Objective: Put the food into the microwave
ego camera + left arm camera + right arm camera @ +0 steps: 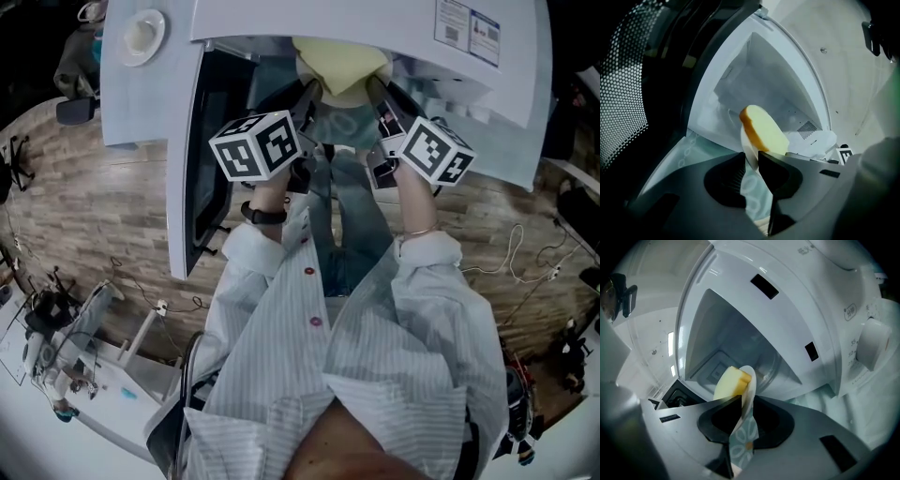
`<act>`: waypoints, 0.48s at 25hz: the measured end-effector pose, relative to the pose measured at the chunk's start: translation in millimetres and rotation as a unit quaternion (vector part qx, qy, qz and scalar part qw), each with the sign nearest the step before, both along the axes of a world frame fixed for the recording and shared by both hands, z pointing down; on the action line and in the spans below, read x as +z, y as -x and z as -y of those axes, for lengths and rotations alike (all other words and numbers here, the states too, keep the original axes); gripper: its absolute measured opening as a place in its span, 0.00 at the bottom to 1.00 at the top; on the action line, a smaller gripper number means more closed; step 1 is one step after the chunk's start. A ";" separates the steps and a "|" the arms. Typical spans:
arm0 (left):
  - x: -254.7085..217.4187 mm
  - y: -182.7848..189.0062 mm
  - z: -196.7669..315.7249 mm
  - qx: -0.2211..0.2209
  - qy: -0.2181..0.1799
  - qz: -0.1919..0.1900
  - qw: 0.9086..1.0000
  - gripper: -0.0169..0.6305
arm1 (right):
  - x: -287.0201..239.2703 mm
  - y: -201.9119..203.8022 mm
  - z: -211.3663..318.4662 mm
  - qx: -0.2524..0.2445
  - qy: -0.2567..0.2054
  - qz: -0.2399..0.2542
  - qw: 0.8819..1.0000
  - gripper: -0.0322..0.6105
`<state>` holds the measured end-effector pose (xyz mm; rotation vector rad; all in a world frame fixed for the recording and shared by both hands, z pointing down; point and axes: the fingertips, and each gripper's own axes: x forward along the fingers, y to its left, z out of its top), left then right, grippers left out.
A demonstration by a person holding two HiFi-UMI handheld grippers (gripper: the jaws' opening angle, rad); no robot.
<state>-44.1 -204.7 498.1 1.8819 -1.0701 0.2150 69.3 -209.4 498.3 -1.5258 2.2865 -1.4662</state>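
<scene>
We see the left tongs [751,157] clamped on the plate [746,146], with the rim edge-on between the two pads. The right tongs [743,400] are clamped on the same plate [749,380] at its opposite rim, whose flower-print underside hangs down between the jaws. In the head view the left tongs [306,99] and right tongs [381,105] flank the plate [343,127], one on each side edge, both pointing forward and down.

The bread [765,132] lies on the plate just beyond the jaw tips, with its crust edge toward the left tongs. From the right gripper view the bread [725,383] sits left of the rim, close to the jaws but not touching the pads. In the head view the bread [343,64] covers the plate's far half.

The plate is at the open mouth of the microwave [375,21], and its white cavity [764,65] is straight ahead. We cannot tell if the plate touches the cavity floor. The door [201,169] stands swung open on the left, and its mesh window [628,84] is beside the left tongs. The dial [872,345] is on the microwave's right front.
</scene>
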 end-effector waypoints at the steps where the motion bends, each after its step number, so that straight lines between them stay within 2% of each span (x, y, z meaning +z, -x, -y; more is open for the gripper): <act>1: 1.3 0.2 1.3 -0.001 0.001 0.000 1.000 0.15 | 0.4 0.4 1.5 -0.001 -0.001 -0.005 1.000 0.19; 7: 9.9 -1.1 12.9 -0.006 0.005 0.010 1.000 0.16 | 2.4 2.4 16.1 -0.015 -0.022 -0.065 0.998 0.19; 12: 13.8 -3.5 26.6 -0.014 0.004 0.013 1.000 0.16 | 6.2 0.5 30.0 -0.016 -0.026 -0.083 0.996 0.20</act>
